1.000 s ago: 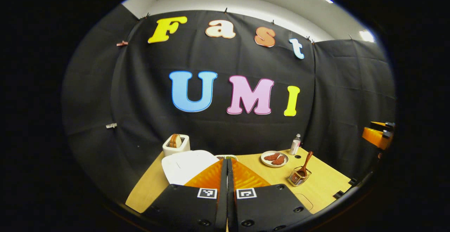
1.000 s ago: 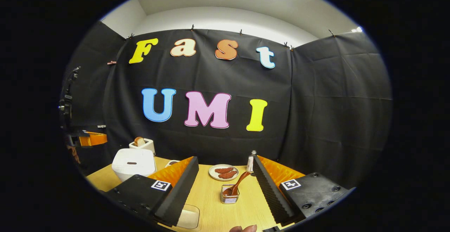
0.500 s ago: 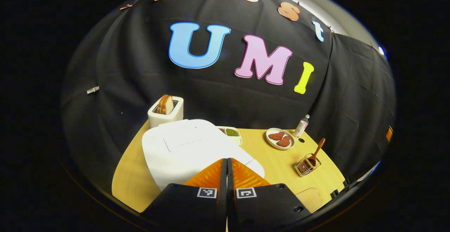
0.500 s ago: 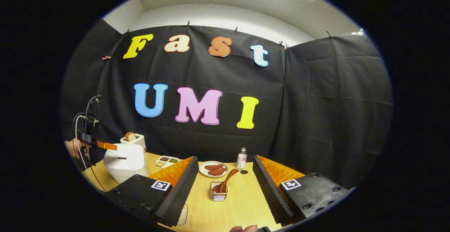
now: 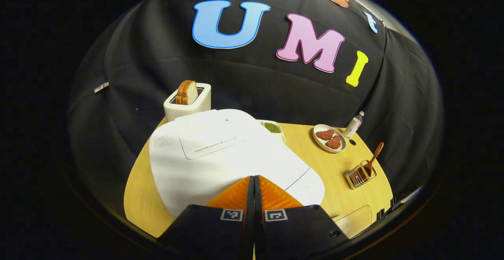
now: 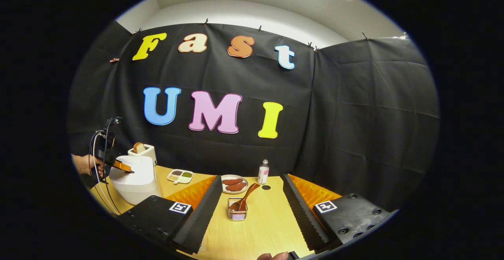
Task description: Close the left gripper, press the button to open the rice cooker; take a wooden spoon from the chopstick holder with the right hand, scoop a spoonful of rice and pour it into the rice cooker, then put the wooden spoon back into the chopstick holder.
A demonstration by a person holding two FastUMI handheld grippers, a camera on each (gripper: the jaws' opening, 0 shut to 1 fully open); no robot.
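While my left hand-held gripper (image 5: 254, 181) stays closed, now lower and nearer over the rice cooker (image 5: 220, 153) lid, right hand-held gripper (image 6: 250, 201) open, wooden spoon (image 6: 245, 197) untouched in chopstick holder (image 6: 237, 214).

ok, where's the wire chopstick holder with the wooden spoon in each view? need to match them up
Left gripper view: the small wire chopstick holder sits at lower right on the wooden table, the brown wooden spoon leaning up and right out of it.
Right gripper view: the holder is bottom centre, between this gripper's two spread fingers, the spoon leaning right.
Shared landmark: the white plate with reddish food, just behind the holder.
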